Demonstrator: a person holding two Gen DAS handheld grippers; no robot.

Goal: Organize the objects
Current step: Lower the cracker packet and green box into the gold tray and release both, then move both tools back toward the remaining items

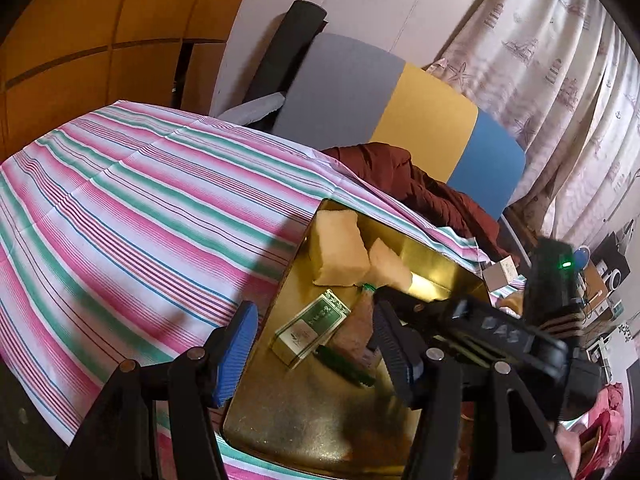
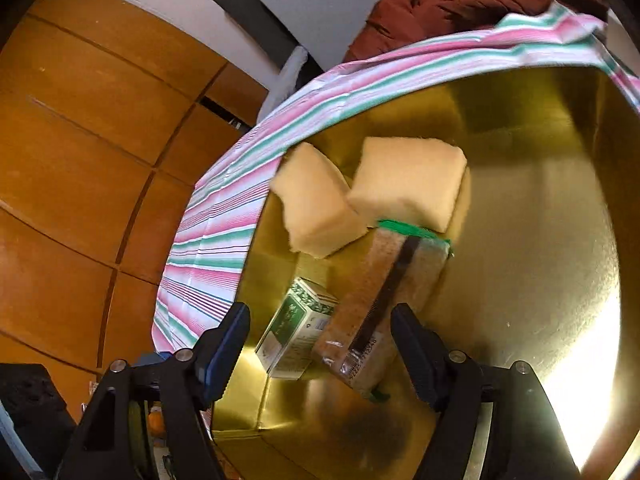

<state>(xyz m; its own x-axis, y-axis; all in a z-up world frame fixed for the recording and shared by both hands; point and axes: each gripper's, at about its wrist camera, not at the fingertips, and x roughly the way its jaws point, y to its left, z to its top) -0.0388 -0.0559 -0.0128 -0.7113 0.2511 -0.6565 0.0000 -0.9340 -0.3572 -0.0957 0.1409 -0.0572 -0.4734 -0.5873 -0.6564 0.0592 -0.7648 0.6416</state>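
Right hand-held gripper (image 2: 320, 344) parted above brown packet (image 2: 376, 312), gold tray (image 2: 540, 240)

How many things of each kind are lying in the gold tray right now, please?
Sponges: 2
Green box: 1
Clear packet with green ends: 1
Total: 4, all inside the tray.

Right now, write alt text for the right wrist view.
The open right gripper hovers over a gold tray holding two yellow sponges, a green box and a clear packet of brown grains. The tray sits on a striped cloth.
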